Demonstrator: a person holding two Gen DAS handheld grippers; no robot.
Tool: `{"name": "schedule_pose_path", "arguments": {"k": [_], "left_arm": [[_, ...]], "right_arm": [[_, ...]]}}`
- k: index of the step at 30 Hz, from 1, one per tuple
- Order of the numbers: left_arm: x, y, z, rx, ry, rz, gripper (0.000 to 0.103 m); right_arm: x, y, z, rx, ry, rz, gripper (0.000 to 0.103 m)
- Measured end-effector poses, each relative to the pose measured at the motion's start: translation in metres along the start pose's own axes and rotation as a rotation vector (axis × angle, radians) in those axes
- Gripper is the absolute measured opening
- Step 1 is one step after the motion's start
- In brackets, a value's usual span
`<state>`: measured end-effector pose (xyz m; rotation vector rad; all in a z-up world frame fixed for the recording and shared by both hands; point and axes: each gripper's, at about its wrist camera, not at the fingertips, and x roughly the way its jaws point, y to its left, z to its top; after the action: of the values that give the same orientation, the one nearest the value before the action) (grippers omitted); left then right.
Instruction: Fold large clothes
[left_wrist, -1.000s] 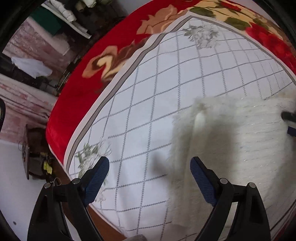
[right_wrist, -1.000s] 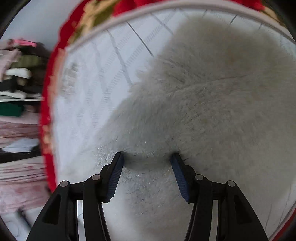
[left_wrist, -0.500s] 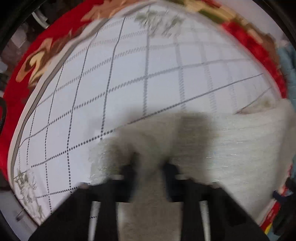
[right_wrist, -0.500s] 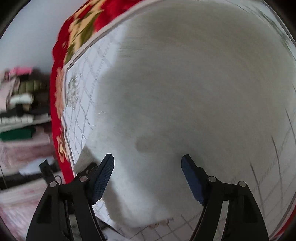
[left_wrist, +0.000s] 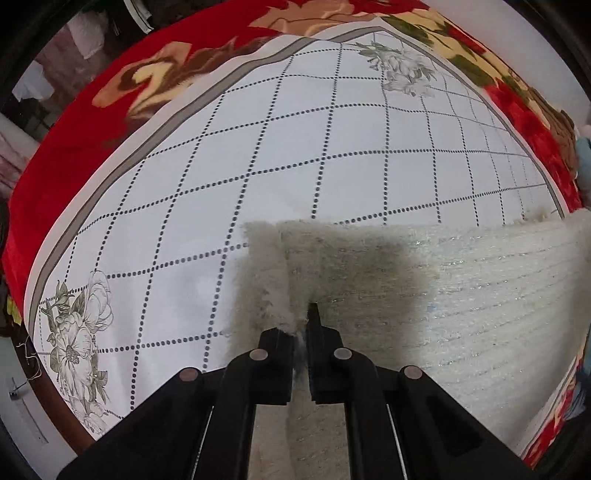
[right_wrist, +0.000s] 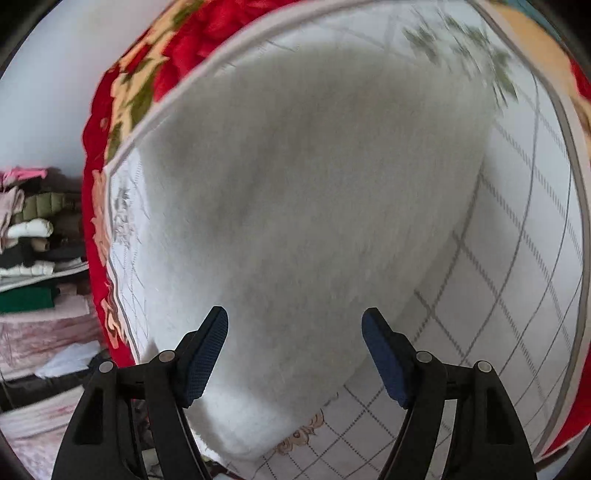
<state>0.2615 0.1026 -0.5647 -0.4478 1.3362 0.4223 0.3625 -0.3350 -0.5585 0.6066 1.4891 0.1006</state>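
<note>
In the left wrist view, the left gripper (left_wrist: 301, 325) is seen pointing down at a bed, its fingers pressed together on a tuft of a fluffy white garment (left_wrist: 461, 291). The pinched spot lies near the garment's left edge, where a narrow strip of the fabric is turned over. The garment is spread flat over the right and near part of a white sheet (left_wrist: 258, 155), which is printed with a dotted grey diamond grid and grey flowers. A red flowered blanket (left_wrist: 74, 147) is seen under the sheet, along its left and far sides.

In the right wrist view, which is somewhat blurred, the right gripper (right_wrist: 295, 332) is held above the garment (right_wrist: 314, 184) with its blue-padded fingers wide apart. Nothing is gripped between them, and whether the tips touch the fabric cannot be told. The garment fills the middle of the picture, with the sheet (right_wrist: 517, 258) showing to its right and at the near edge. A pile of folded clothes (right_wrist: 33, 236) is seen beyond the bed at far left.
</note>
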Motion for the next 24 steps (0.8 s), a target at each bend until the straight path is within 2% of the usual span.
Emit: {"name": "schedule_pose_path", "arguments": {"k": [4, 6, 7, 9, 10, 11, 12, 13, 14, 16, 17, 19, 20, 21, 22, 24], "left_arm": [[-0.012, 0.001, -0.008, -0.011, -0.004, -0.019, 0.003], [-0.038, 0.012, -0.013, -0.051, -0.042, -0.052, 0.003], [-0.047, 0.015, -0.012, -0.059, -0.061, -0.056, 0.003], [-0.044, 0.02, -0.014, -0.065, -0.047, -0.05, 0.004], [-0.038, 0.022, -0.017, -0.058, -0.034, -0.039, 0.004], [-0.03, 0.022, -0.02, -0.047, -0.01, -0.037, 0.005], [-0.022, 0.018, -0.019, -0.035, 0.016, -0.036, 0.009], [-0.014, 0.016, -0.02, -0.019, 0.043, -0.027, 0.011], [-0.012, 0.014, -0.021, 0.001, 0.054, -0.031, 0.012], [-0.015, 0.008, -0.02, 0.052, 0.051, -0.028, 0.013], [-0.019, 0.008, -0.019, 0.058, 0.039, -0.024, 0.016], [-0.032, 0.006, -0.017, 0.07, 0.009, -0.012, 0.03], [-0.041, 0.005, -0.016, 0.077, -0.015, 0.004, 0.053], [-0.048, 0.005, -0.014, 0.083, -0.03, 0.01, 0.088], [-0.058, 0.002, -0.012, 0.093, -0.058, 0.016, 0.098], [-0.08, -0.006, -0.009, 0.122, -0.12, 0.043, 0.1]], "right_arm": [[-0.003, 0.029, 0.043, -0.075, -0.063, -0.005, 0.077], [-0.003, 0.046, 0.063, -0.105, -0.089, -0.006, 0.077], [-0.002, 0.056, 0.073, -0.128, -0.08, 0.009, 0.077], [0.009, 0.079, 0.088, -0.179, -0.036, -0.007, 0.075], [0.021, 0.089, 0.094, -0.199, 0.006, -0.017, 0.07], [0.034, 0.095, 0.1, -0.194, 0.04, -0.037, 0.05], [0.054, 0.095, 0.106, -0.163, 0.078, -0.054, 0.041], [0.069, 0.094, 0.11, -0.144, 0.104, -0.07, 0.037], [0.096, 0.092, 0.115, -0.148, 0.143, -0.121, 0.037], [0.119, 0.089, 0.118, -0.167, 0.159, -0.167, 0.037], [0.122, 0.093, 0.118, -0.195, 0.148, -0.182, 0.037], [0.111, 0.097, 0.117, -0.211, 0.138, -0.176, 0.038], [0.102, 0.097, 0.116, -0.212, 0.127, -0.157, 0.039], [0.086, 0.094, 0.114, -0.208, 0.105, -0.117, 0.04], [0.069, 0.088, 0.11, -0.196, 0.086, -0.077, 0.043], [0.038, 0.073, 0.102, -0.171, 0.051, -0.033, 0.049]]}}
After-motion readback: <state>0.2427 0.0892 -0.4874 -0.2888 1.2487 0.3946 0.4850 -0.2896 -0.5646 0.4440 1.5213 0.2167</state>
